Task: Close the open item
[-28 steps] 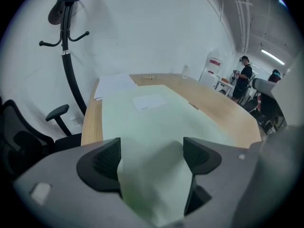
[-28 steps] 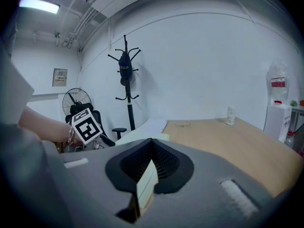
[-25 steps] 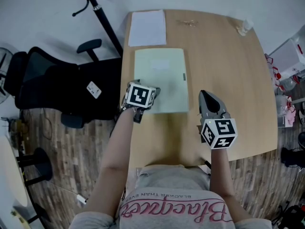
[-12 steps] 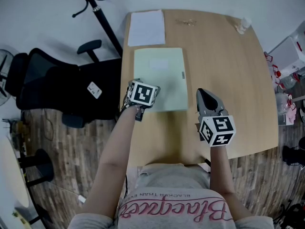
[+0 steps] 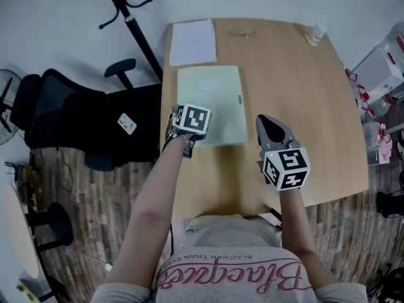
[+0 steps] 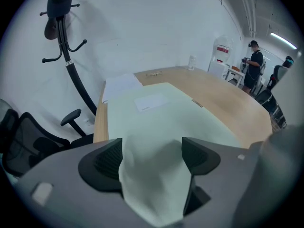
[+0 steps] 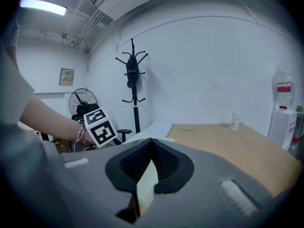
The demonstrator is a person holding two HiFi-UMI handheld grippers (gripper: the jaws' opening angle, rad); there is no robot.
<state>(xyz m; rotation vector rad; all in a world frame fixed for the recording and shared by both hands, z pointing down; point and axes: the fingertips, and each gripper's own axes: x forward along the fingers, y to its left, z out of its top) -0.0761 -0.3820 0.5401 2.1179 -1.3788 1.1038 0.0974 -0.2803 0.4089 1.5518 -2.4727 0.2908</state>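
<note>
A pale green folder [image 5: 211, 105] lies flat and closed on the wooden table [image 5: 297, 87], with a white label on its cover and a small clasp at its right edge. My left gripper [image 5: 192, 120] hangs over the folder's near left corner, pointing steeply down. In the left gripper view the left gripper [image 6: 152, 158] has its jaws wide apart; they have just been closing a little, the folder [image 6: 156, 118] shows between them, and the pads do not press on it. My right gripper [image 5: 264, 120] is shut on nothing, beside the folder's near right corner.
A white sheet [image 5: 192, 41] lies beyond the folder. A small bottle [image 5: 314, 35] stands at the far right corner. A black office chair [image 5: 82, 122] and a coat stand [image 5: 129, 17] are left of the table. People stand far off to the right [image 6: 251, 65].
My left gripper has risen slightly over the folder's corner. The right gripper and the folder have kept their places.
</note>
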